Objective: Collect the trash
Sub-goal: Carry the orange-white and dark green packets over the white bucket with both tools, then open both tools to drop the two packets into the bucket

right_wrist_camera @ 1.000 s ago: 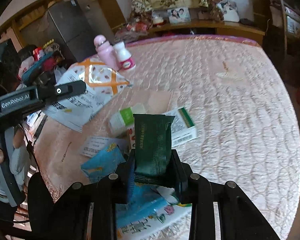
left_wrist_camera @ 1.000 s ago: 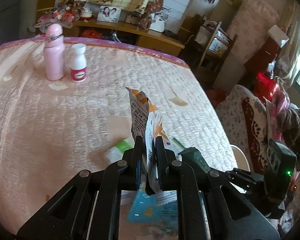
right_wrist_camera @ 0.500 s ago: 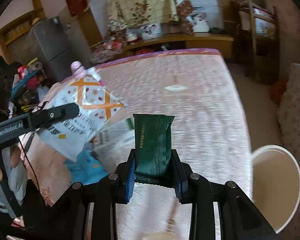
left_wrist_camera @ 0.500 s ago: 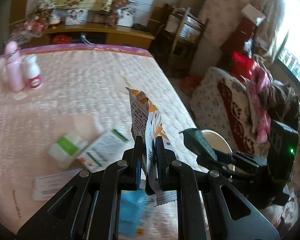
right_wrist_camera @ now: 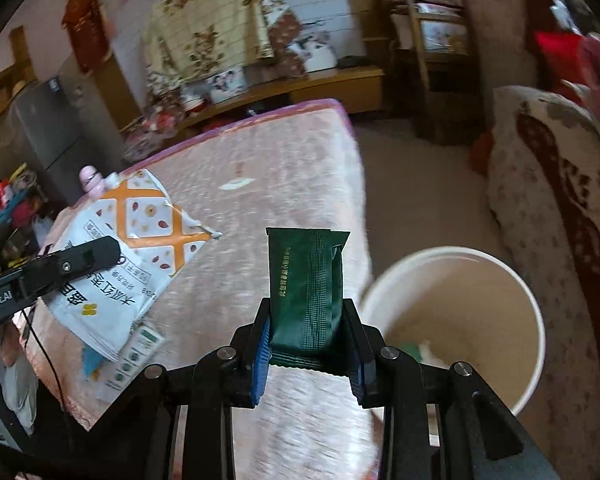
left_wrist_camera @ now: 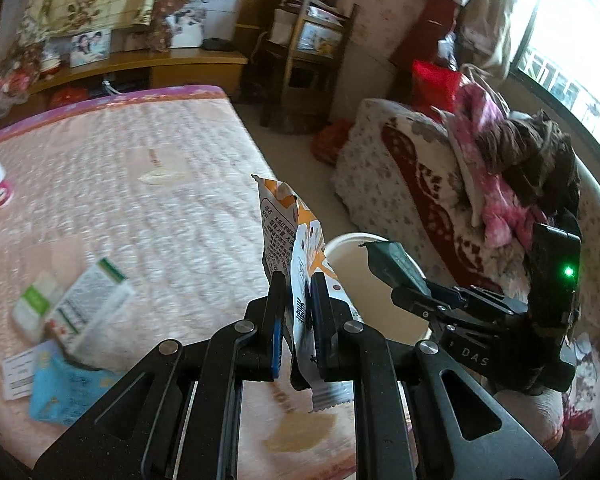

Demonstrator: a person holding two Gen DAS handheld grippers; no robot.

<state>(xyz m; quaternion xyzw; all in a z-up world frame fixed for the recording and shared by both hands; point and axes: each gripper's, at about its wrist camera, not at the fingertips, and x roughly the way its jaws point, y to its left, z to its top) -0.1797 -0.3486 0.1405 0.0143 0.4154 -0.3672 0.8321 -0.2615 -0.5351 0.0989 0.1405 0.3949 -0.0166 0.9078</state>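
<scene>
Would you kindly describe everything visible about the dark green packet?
The dark green packet is a small, flat, rectangular sachet of matte foil-like film with fine ribbing, a crimped top edge and a line of gold print down its face. It stands upright, its lower part clamped between the blue pads of the right gripper. It is held in the air beside the bed's edge, just left of the white bin.

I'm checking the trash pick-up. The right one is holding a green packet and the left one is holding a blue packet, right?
Not quite. The right gripper does hold the green packet, but the left gripper holds a white and orange packet, not blue. The left wrist view shows it.
</scene>
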